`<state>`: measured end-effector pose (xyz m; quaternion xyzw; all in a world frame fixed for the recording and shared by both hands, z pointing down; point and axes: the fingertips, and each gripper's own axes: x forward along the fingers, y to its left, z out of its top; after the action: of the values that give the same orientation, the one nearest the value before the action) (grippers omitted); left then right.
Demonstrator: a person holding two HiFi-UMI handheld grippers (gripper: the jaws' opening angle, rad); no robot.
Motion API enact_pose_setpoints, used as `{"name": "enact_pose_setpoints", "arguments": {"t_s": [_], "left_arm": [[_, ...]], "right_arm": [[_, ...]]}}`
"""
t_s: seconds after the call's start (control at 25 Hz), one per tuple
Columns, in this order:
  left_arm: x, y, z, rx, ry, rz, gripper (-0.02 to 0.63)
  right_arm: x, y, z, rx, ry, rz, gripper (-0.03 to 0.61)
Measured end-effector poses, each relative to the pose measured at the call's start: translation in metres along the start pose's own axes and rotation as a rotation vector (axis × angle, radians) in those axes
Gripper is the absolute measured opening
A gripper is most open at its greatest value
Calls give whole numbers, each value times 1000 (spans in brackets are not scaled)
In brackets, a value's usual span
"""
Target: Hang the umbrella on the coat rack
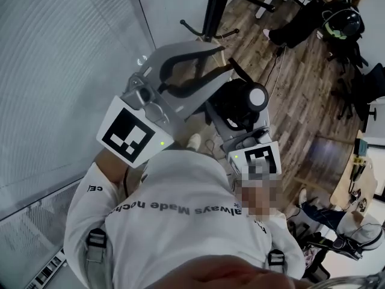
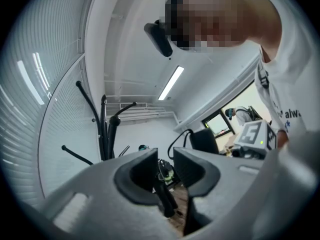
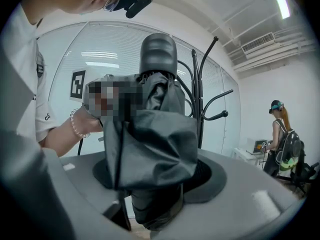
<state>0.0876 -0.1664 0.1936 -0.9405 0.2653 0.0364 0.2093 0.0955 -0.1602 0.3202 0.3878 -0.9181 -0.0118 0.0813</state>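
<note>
A folded black umbrella (image 1: 240,101) sits between the jaws of my right gripper (image 1: 243,116), which is shut on its bunched fabric. In the right gripper view the umbrella (image 3: 160,134) stands upright, rounded handle end on top, and fills the space in my right gripper (image 3: 155,159). My left gripper (image 1: 224,60) is beside it, open and holding nothing. Nothing lies in my left gripper (image 2: 165,156) in its own view either. The black coat rack (image 1: 210,8) stands ahead on the wooden floor. The coat rack (image 2: 103,129) shows curved hooks, and the coat rack (image 3: 199,94) rises just behind the umbrella.
A glass wall with blinds (image 1: 60,71) runs along the left. A person (image 1: 301,20) with a backpack is at the far right of the room, and the person (image 3: 277,134) stands near a white table (image 3: 247,154). A desk (image 1: 361,173) is at the right.
</note>
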Motion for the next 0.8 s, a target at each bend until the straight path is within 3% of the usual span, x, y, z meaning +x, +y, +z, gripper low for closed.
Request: {"name": "enact_pose_setpoints", "arguments": {"t_s": [0.8], "left_arm": [[-23, 94, 45, 84, -96, 81, 89]], "right_arm": [[61, 4, 70, -19, -70, 45, 285]]}}
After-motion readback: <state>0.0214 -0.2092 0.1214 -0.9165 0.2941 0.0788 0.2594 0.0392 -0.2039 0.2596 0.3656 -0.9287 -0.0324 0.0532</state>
